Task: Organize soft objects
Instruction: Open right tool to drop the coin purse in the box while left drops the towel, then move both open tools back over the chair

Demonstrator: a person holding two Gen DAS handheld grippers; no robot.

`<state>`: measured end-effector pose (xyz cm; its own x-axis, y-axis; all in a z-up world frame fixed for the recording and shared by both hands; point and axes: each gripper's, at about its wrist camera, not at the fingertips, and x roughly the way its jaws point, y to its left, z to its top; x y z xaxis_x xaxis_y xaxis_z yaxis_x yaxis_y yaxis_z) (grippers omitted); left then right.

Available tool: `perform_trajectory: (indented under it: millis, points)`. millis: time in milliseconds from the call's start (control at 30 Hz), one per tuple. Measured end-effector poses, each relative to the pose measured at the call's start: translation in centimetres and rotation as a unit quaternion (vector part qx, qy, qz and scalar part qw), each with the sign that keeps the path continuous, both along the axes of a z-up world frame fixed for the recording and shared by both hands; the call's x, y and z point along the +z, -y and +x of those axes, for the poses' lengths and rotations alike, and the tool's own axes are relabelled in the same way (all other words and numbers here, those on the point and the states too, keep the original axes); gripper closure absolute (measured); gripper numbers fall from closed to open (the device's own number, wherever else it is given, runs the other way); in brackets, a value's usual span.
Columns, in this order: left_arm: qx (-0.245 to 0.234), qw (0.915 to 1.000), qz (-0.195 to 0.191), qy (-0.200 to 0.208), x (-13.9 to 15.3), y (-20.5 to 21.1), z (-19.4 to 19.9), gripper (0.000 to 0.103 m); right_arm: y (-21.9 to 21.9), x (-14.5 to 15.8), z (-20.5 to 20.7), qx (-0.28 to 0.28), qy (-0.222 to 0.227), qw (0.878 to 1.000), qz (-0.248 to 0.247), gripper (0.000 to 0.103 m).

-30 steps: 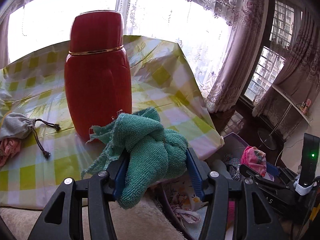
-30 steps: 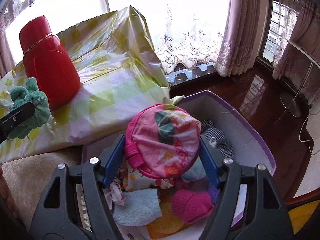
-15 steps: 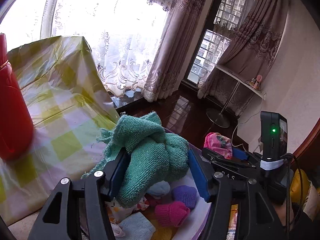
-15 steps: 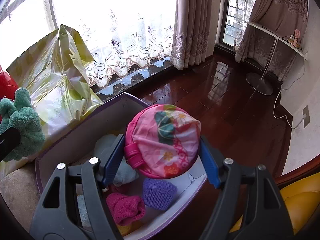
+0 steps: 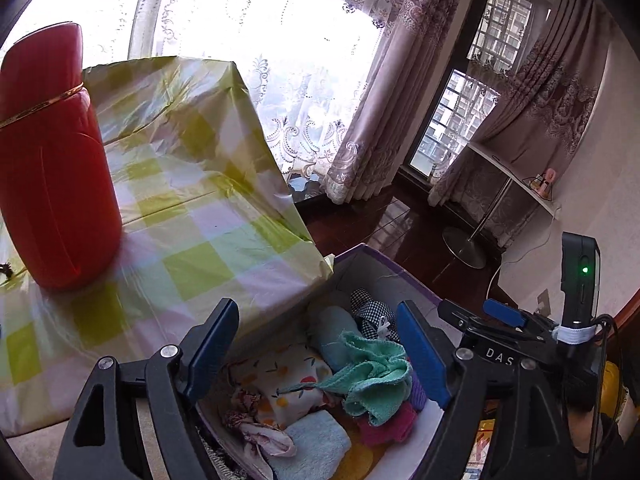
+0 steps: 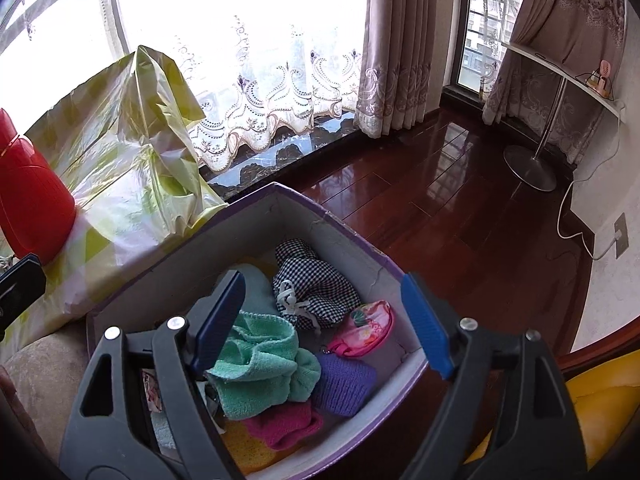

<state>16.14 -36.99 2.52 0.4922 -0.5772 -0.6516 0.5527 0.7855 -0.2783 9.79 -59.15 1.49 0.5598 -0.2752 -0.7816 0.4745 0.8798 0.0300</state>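
Note:
Both grippers hover over a purple-rimmed box of soft things. My left gripper has its jaws opening, and nothing is pressed between them. The green towel lies crumpled in the box below it. The jaws of my right gripper are opening too, with nothing in them. A pink flowered pouch rests against the box's right wall. In the left wrist view the right gripper's body shows at the right.
A checked drawstring bag, a purple knit piece, a magenta one and printed cloths fill the box. A red flask stands on the yellow-checked tablecloth to the left. Dark wooden floor lies beyond.
Both grippers swung from the table over the box and let go. The green towel dropped from the left jaws and the pink pouch from the right, and both now lie in the box.

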Motion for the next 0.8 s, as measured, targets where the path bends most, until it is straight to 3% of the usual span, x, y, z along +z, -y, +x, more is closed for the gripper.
perform_trajectory:
  millis: [233, 567, 700, 800]
  points:
    - [0.079, 0.9968, -0.001, 0.009, 0.4, -5.3, 0.5, 0.022, -5.4, 0.1, 1.5, 0.066, -0.001, 0.998, 0.014, 0.021]
    - [0.185, 0.9826, -0.008, 0.007, 0.9, -15.3, 1.4, 0.022, -15.4, 0.6, 3.4, 0.181, -0.004, 0.983, 0.028, 0.021]
    - [0.249, 0.9682, 0.019, 0.016, 1.2, -19.8, 1.3, 0.020, -19.1, 1.0, 4.1, 0.223, -0.005, 0.974, 0.032, 0.021]
    - [0.308, 0.9499, 0.049, 0.015, 1.2, -23.2, 1.2, 0.019, -22.0, 1.4, 4.7, 0.257, -0.002, 0.966, 0.034, 0.021]
